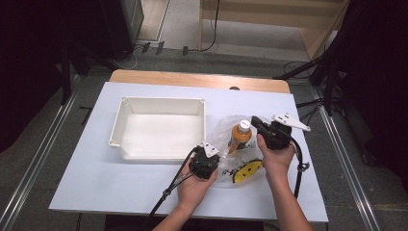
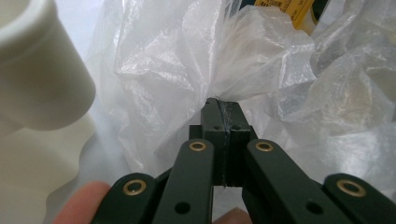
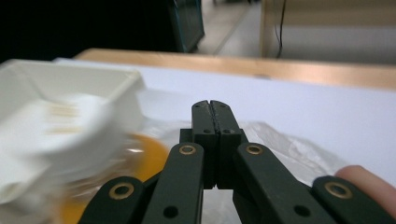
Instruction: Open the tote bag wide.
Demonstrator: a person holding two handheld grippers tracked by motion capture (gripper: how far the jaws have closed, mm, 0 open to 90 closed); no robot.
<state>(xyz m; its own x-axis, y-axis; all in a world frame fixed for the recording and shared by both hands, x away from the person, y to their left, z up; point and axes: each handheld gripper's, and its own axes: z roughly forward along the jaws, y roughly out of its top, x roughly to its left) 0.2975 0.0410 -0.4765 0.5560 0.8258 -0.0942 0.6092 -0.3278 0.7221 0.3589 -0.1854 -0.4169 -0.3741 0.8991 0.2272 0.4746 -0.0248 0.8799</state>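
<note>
A crumpled clear plastic bag (image 1: pixel 225 129) lies on the white table right of the white tray (image 1: pixel 161 100). Inside it stands an orange bottle (image 1: pixel 239 138) with a white cap, and a yellow and black item (image 1: pixel 246 169) lies at its near side. My left gripper (image 1: pixel 217 160) is at the bag's near left edge. In the left gripper view its jaws (image 2: pixel 218 109) are shut on a bunched fold of the bag (image 2: pixel 187 56). My right gripper (image 1: pixel 256 121) hovers just right of the bottle's cap, shut and holding nothing (image 3: pixel 215 109), with the blurred bottle (image 3: pixel 144 149) to its left.
The tray is empty; its rounded corner post (image 2: pixel 37 70) sits close to the left gripper. The white table sheet (image 1: pixel 120 183) has bare room in front of the tray. A wooden table edge (image 1: pixel 192 77) runs along the back.
</note>
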